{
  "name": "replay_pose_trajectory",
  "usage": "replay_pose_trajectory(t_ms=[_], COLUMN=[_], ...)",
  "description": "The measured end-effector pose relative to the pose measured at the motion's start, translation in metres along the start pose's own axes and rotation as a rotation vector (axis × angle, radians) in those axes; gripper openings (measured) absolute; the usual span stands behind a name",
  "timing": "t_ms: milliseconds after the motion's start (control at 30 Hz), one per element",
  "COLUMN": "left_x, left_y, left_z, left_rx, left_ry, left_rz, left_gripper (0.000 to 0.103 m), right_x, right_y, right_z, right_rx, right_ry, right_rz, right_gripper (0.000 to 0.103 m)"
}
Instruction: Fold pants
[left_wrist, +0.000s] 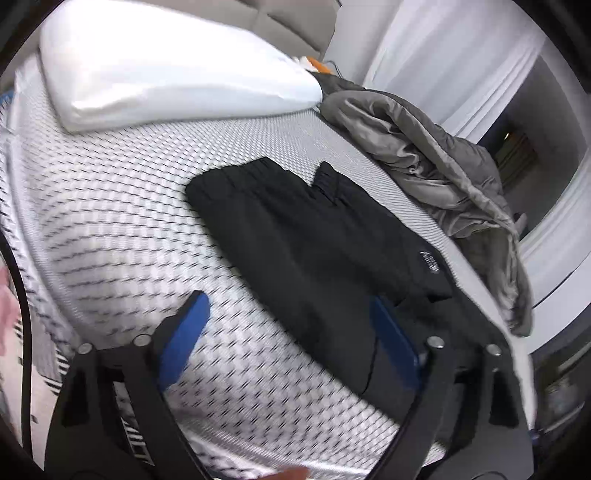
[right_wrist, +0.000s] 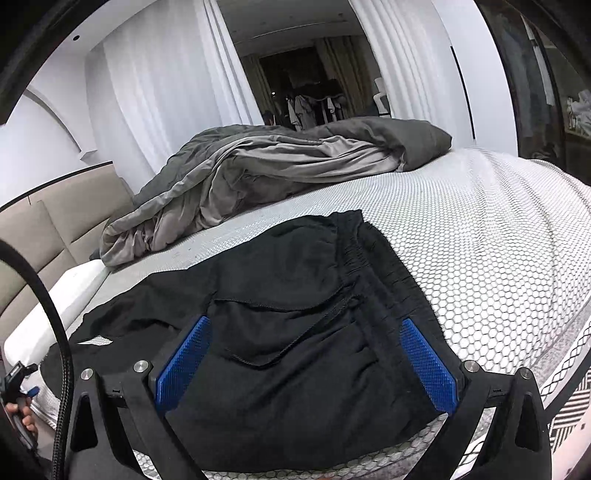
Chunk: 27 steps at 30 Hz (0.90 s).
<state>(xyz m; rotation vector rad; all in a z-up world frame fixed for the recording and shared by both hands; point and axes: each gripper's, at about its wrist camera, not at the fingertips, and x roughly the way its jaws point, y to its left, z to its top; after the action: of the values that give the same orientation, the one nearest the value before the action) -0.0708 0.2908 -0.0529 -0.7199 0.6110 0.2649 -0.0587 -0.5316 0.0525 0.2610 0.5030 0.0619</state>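
Note:
The black pants (left_wrist: 314, 240) lie flattened on the white patterned bed cover (left_wrist: 122, 229), one ribbed end pointing at the pillow. My left gripper (left_wrist: 291, 314) hovers over their near part, open; its left finger is above bare cover, its right finger (left_wrist: 388, 332) above the black cloth. In the right wrist view the pants (right_wrist: 295, 288) show the elastic waistband (right_wrist: 365, 258) and a pocket seam. My right gripper (right_wrist: 306, 328) stands open just above the waist area, its blue pads on either side of the cloth without pinching it.
A white pillow (left_wrist: 166, 74) lies against the beige headboard (right_wrist: 37, 229). A rumpled grey duvet (right_wrist: 277, 166) is heaped along the far side of the bed beyond the pants. White curtains (right_wrist: 159, 92) hang behind. A black cable (right_wrist: 55, 314) curves at left.

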Motion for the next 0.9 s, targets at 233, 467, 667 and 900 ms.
replay_pose_trajectory(t_ms=[233,467,667,900], left_x=[0.041,0.023,-0.019,0.096], left_y=[0.004,-0.01,-0.07,-0.125], left_z=[0.019,0.009,0.013,0.025], left_rx=[-0.12,0.023,0.123,0.037], left_ry=[0.065,0.021,-0.176,0.202], left_rz=[0.053,0.288,0.229,-0.074], left_gripper=[0.001,0.015,0.073,0.08], right_x=[0.006,0.005,0.002,0.003], right_y=[0.024,0.03,0.033,0.039], right_z=[-0.002,-0.005,-0.003,-0.005], right_rx=[-0.045,-0.082,-0.081,-0.11], right_ry=[0.01,0.009,-0.002,0.002], right_rz=[0.041,0.016,0.036,0.035], right_gripper=[0.103,0.103,0.103,0.103])
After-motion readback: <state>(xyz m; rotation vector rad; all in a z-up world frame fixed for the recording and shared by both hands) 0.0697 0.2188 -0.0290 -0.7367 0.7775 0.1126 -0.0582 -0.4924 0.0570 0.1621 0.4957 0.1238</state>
